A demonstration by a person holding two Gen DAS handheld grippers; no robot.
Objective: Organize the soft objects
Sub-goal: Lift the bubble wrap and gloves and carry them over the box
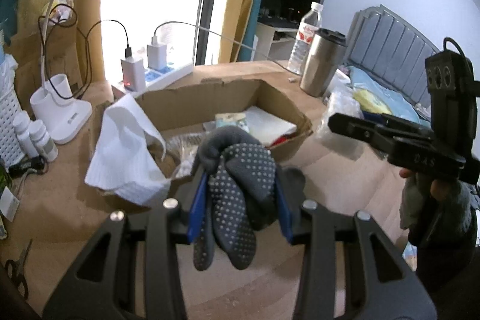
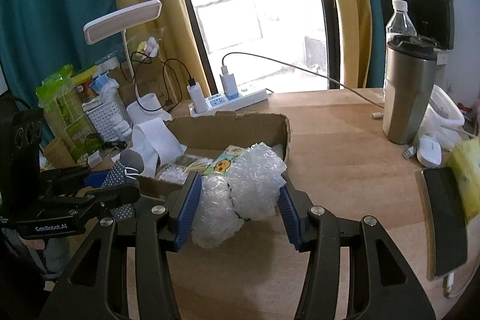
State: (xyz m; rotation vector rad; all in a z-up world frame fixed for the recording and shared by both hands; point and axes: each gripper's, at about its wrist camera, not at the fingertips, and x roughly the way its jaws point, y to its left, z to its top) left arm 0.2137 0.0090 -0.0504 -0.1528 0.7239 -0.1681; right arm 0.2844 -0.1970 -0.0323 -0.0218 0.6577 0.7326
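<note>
My left gripper is shut on grey socks with white grip dots, held above the table in front of the cardboard box. The socks hang down between the blue pads. My right gripper is shut on a wad of clear bubble wrap, held just before the box's near edge. The left gripper with the socks also shows in the right wrist view, at the left. The right gripper body shows in the left wrist view, at the right. A white towel drapes over the box's left corner.
A steel tumbler and a water bottle stand at the back right. A power strip with chargers and a white lamp base lie behind the box. A phone and a white mouse lie at the right. Scissors lie front left.
</note>
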